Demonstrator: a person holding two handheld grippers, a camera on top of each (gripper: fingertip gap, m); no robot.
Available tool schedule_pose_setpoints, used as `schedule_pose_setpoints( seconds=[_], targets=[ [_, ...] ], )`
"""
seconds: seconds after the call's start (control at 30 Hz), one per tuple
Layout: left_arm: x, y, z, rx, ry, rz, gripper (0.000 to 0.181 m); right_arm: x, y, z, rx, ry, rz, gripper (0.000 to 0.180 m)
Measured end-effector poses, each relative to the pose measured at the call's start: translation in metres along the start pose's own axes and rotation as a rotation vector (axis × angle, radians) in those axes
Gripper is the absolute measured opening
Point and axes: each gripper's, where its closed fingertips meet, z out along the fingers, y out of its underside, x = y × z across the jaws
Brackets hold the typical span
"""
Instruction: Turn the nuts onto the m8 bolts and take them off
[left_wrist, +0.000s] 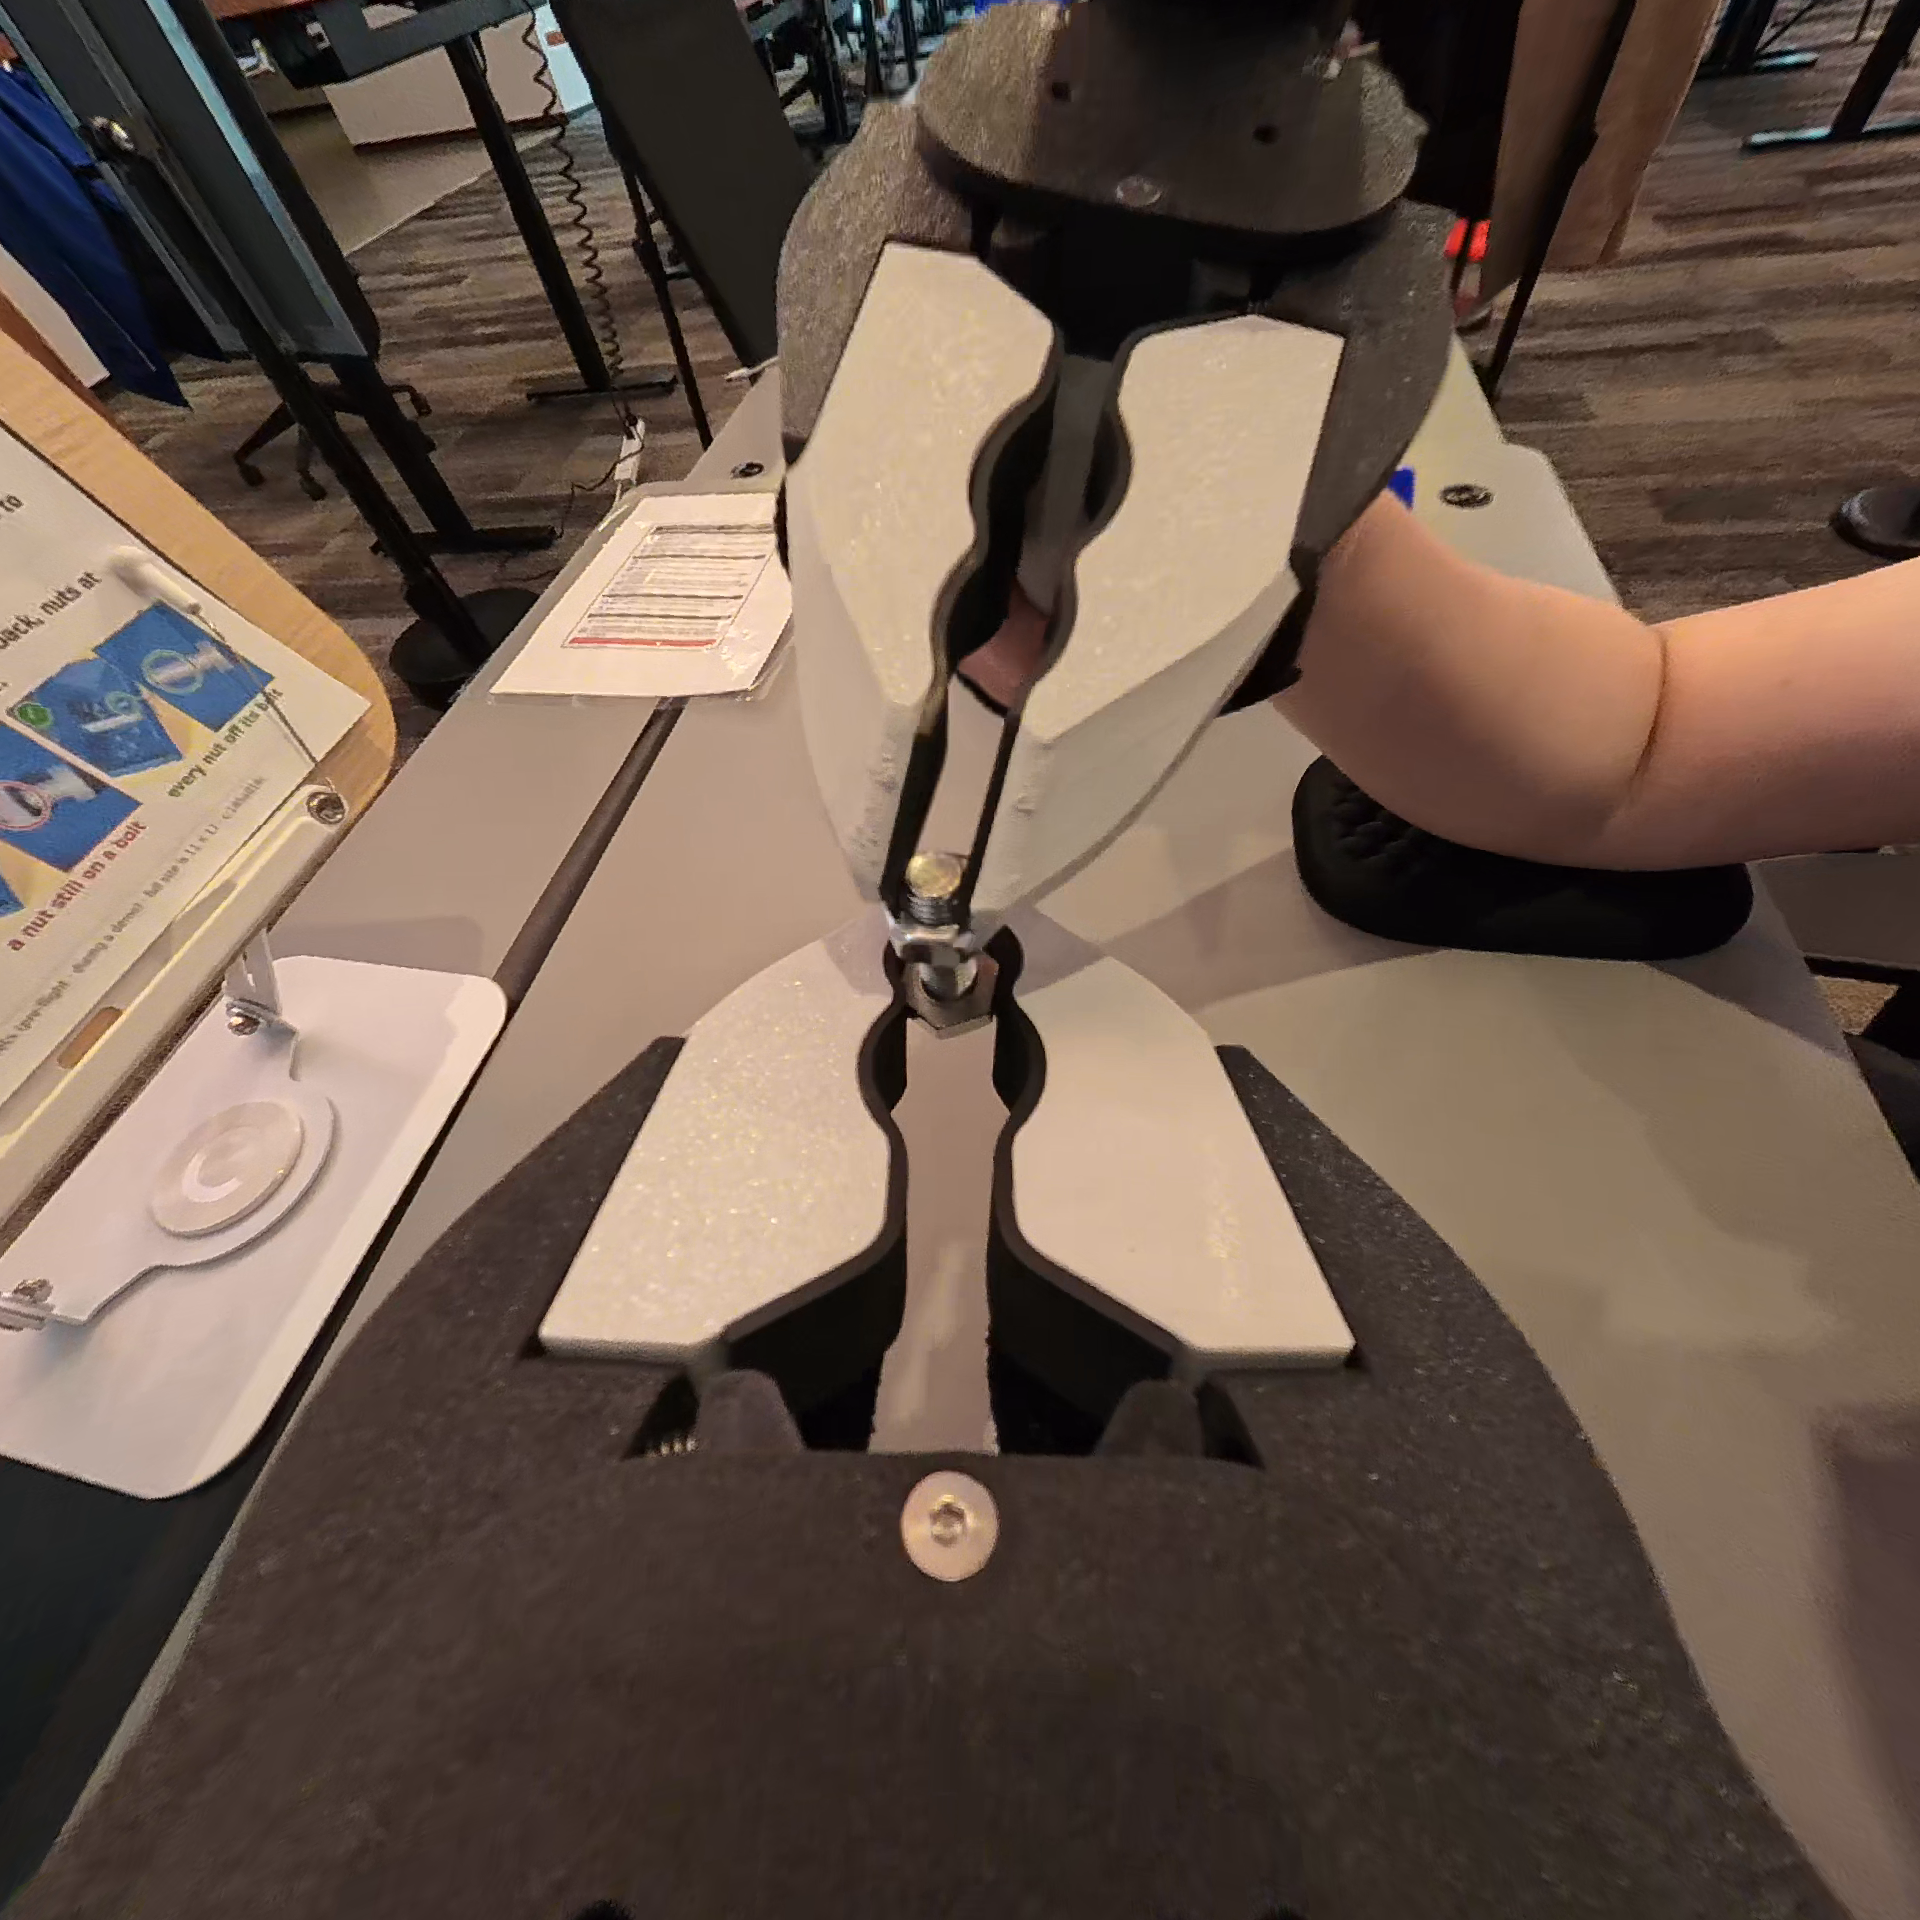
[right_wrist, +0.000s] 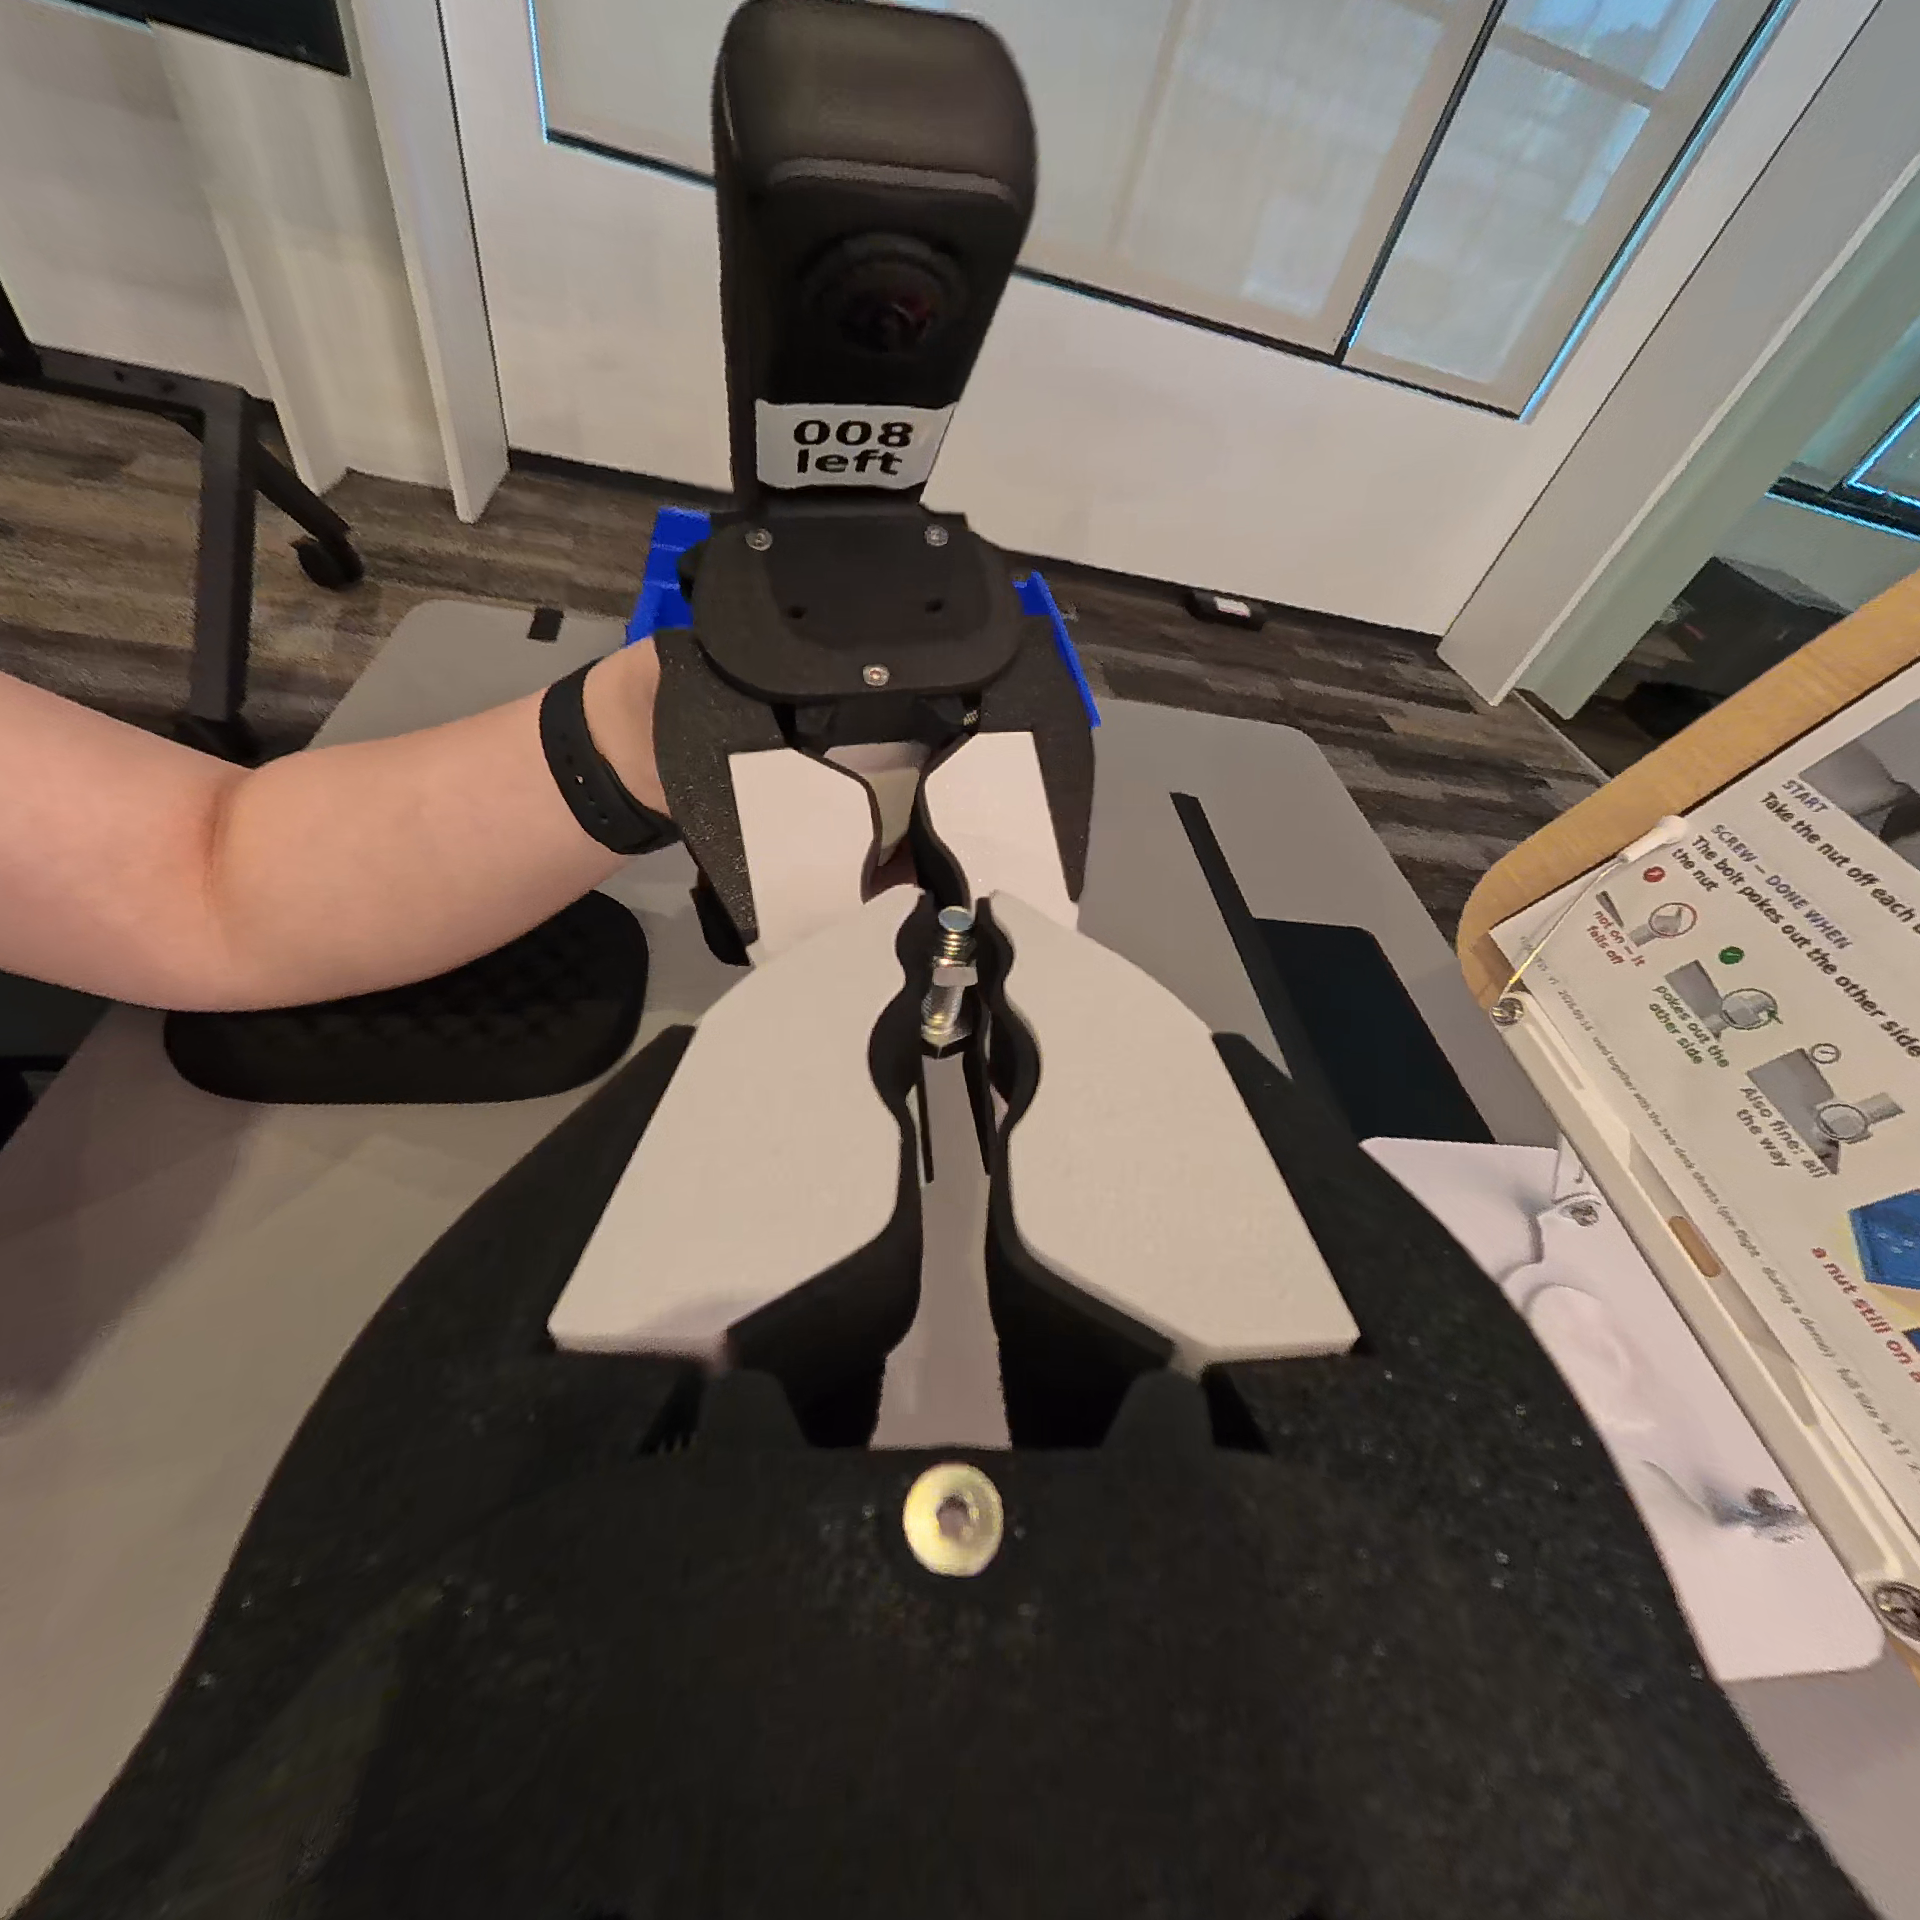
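A silver bolt (left_wrist: 935, 904) stands roughly upright above the grey table, where the two grippers' tips meet. Its threaded end points up, a nut (left_wrist: 930, 940) sits midway along it, and the hex head (left_wrist: 945, 1016) is at the bottom. My left gripper (left_wrist: 945, 987) is shut on the hex head. My right gripper (left_wrist: 928, 920) comes in from the opposite side, its thin black pads (left_wrist: 902, 821) shut on the nut. In the right wrist view the bolt (right_wrist: 951, 977) sits between my right gripper's (right_wrist: 951, 935) white fingers, and the left gripper's fingers (right_wrist: 800, 831) show behind.
An instruction board (left_wrist: 156, 727) on a white base (left_wrist: 208, 1195) stands at the table's side. A laminated sheet (left_wrist: 665, 603) lies farther back. A forearm (left_wrist: 1558, 748) rests over a black pad (left_wrist: 1507, 894). A blue bin (right_wrist: 1060, 644) sits behind the left gripper. Across from one pair of fingers to the other is roughly 5 cm.
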Motion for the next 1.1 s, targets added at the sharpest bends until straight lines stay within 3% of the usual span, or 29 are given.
schedule_pose_setpoints(
  seconds=[0.3, 0.67, 0.77, 0.93, 1.1],
  targets=[
    [-0.003, -0.019, -0.004, 0.128, -0.025, -0.018, 0.018, 0.007, -0.017, -0.009, 0.143, 0.003, 0.053, 0.006],
    [-0.004, -0.024, 0.0, 0.15, -0.036, -0.009, 0.011, 0.006, -0.02, -0.014, 0.167, -0.023, 0.046, 0.007],
    [-0.006, -0.019, 0.001, 0.114, -0.049, -0.003, 0.01, 0.01, -0.027, -0.02, 0.214, 0.011, 0.018, 0.026],
    [-0.005, -0.016, 0.004, 0.092, -0.05, 0.002, 0.01, 0.005, -0.019, -0.02, 0.17, -0.046, 0.035, 0.042],
    [-0.009, -0.018, 0.001, 0.1, -0.071, -0.005, 0.01, -0.005, -0.003, -0.012, 0.073, -0.099, -0.005, 0.039]
  ],
)
